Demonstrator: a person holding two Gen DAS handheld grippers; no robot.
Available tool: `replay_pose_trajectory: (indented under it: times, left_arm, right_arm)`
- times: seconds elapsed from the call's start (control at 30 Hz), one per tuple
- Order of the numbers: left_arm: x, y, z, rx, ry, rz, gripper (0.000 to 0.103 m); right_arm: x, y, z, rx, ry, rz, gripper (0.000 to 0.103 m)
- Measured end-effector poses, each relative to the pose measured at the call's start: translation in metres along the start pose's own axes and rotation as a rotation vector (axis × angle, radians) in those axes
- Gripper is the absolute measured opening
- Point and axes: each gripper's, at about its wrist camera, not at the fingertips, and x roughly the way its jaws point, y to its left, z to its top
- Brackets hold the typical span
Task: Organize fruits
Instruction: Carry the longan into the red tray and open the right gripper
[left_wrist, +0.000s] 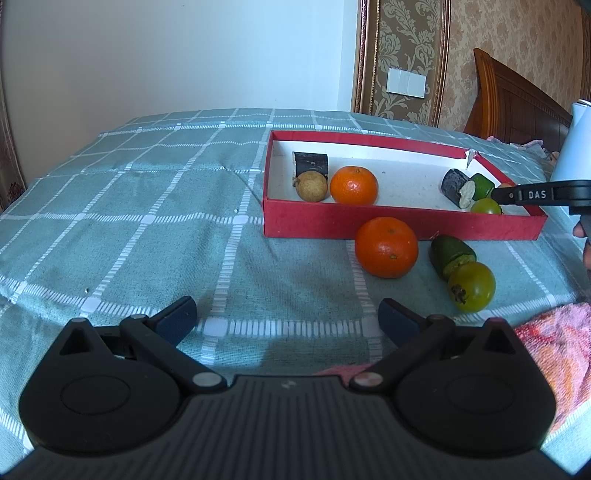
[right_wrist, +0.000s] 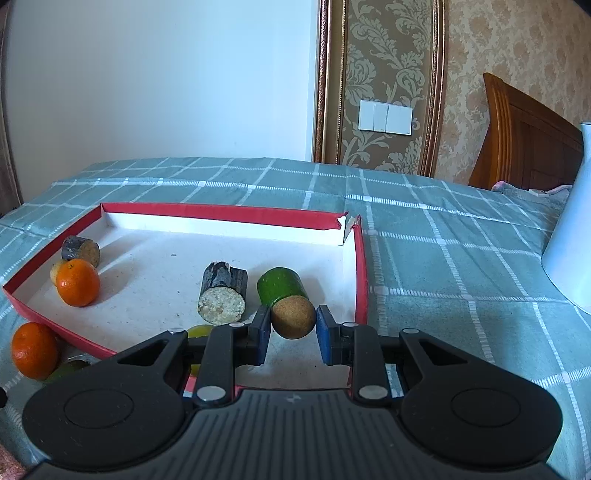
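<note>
A red box (left_wrist: 369, 221) with a white floor lies on the checked bedspread. In its left end sit a dark cylinder (left_wrist: 311, 162), a brown fruit (left_wrist: 312, 185) and an orange (left_wrist: 354, 185). Its right end holds a dark cylinder (right_wrist: 221, 291), a green cylinder (right_wrist: 280, 286) and a green round fruit (left_wrist: 485, 206). My right gripper (right_wrist: 293, 326) is low over that end, shut on a small brown round fruit (right_wrist: 291, 314). In front of the box lie an orange (left_wrist: 386, 246), a green piece (left_wrist: 452, 254) and a green round fruit (left_wrist: 472, 287). My left gripper (left_wrist: 288, 317) hovers open nearer, holding nothing.
A white vessel (right_wrist: 569, 258) stands on the bedspread to the right of the box. A pink towel (left_wrist: 554, 343) lies at the near right. A wooden headboard (right_wrist: 524, 147) and a papered wall with a switch plate (right_wrist: 386, 116) rise behind the bed.
</note>
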Motion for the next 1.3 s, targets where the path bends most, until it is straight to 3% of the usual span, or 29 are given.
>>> replay_pose_trajectory:
  times: [0.23, 1.1, 1.3]
  left_arm:
    - [0.0, 0.0, 0.0, 0.0, 0.0, 0.0, 0.103]
    - [0.0, 0.0, 0.0, 0.004, 0.001, 0.003, 0.103]
    - [0.001, 0.0, -0.001, 0.005, 0.002, 0.004, 0.103]
  right_arm:
    - [0.014, -0.002, 0.001, 0.019, 0.043, 0.002, 0.026]
    - [0.016, -0.002, 0.0, 0.021, 0.053, 0.017, 0.026]
    - [0.011, -0.004, -0.001, 0.032, 0.056, 0.044, 0.03]
